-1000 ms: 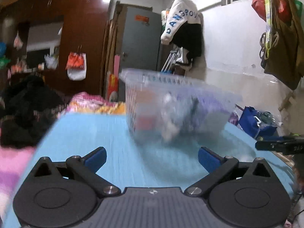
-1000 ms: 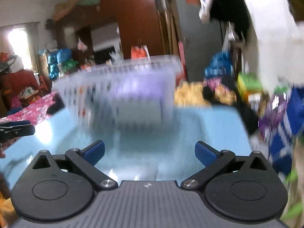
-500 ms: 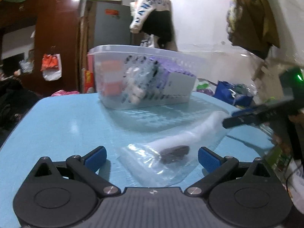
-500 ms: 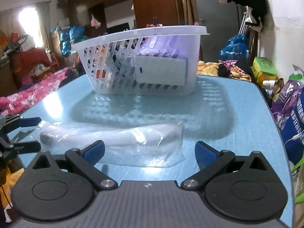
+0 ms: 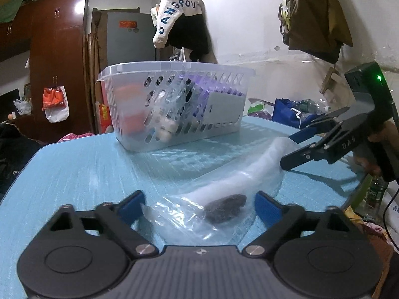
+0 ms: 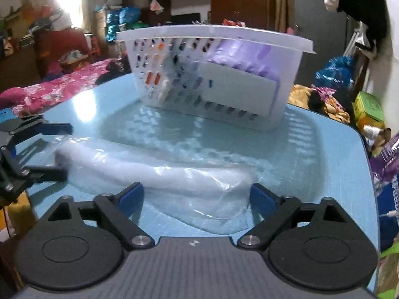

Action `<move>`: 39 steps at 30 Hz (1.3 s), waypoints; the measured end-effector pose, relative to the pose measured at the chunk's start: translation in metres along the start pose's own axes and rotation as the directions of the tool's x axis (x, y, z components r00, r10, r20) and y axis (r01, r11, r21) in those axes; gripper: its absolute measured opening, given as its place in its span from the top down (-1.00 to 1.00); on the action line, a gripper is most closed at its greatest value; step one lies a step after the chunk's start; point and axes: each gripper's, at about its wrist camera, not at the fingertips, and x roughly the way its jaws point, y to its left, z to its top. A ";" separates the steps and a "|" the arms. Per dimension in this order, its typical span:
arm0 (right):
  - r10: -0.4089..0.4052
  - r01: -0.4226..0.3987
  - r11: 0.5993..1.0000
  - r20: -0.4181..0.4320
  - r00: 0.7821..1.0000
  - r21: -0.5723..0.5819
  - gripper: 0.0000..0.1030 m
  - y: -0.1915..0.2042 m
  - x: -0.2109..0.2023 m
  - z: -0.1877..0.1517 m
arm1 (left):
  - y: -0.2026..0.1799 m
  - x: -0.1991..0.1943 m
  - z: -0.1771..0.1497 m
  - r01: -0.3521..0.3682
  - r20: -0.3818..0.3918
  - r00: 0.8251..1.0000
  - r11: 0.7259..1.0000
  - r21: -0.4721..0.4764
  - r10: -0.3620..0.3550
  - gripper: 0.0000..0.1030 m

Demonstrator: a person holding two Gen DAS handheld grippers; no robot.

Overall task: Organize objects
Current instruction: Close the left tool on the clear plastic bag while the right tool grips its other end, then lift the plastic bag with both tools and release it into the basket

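A clear plastic bag (image 5: 232, 182) holding a white padded roll with a dark lump at one end lies on the blue table (image 5: 74, 174), in front of a white slotted basket (image 5: 174, 66). My left gripper (image 5: 198, 206) straddles the dark-lump end, its jaws closing and the pads just short of pressing. My right gripper (image 6: 195, 196) straddles the other end of the bag (image 6: 174, 177), jaws closing too. Each gripper shows in the other's view: the right gripper (image 5: 291, 148) at the roll's far end, the left gripper (image 6: 59, 152) at the left edge.
The basket (image 6: 212, 31) stands at the back of the table (image 6: 336, 162) and holds purple, white and orange items. Clothes, bags and bedding crowd the room around the table. A dark wardrobe (image 5: 57, 62) and a grey door stand behind.
Both views dropped from the blurred basket to the bag on the table. Both pairs of jaws have narrowed around the bag's ends, and the right gripper has come closer to the roll.
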 end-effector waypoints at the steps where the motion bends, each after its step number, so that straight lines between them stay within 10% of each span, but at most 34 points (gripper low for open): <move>1: 0.001 -0.001 1.000 0.007 1.000 0.000 -0.66 0.000 -0.002 0.000 | 0.001 0.000 0.001 -0.003 0.001 1.000 1.000 -0.001 0.003 -0.65; 11: 0.016 -0.017 1.000 0.077 0.997 0.012 0.27 -0.004 -0.011 -0.008 | 0.005 -0.003 0.003 -0.001 0.007 1.000 1.000 0.002 0.001 -0.08; 20: 0.027 -0.028 1.000 0.138 0.990 0.004 0.71 0.004 -0.021 -0.019 | 0.003 -0.006 0.004 0.028 0.017 0.999 1.000 0.000 -0.028 0.24; 39: -0.038 0.047 0.999 0.335 0.941 -0.018 0.77 0.016 -0.064 0.020 | -0.006 -0.031 0.051 -0.001 0.174 0.985 0.996 0.086 -0.014 0.26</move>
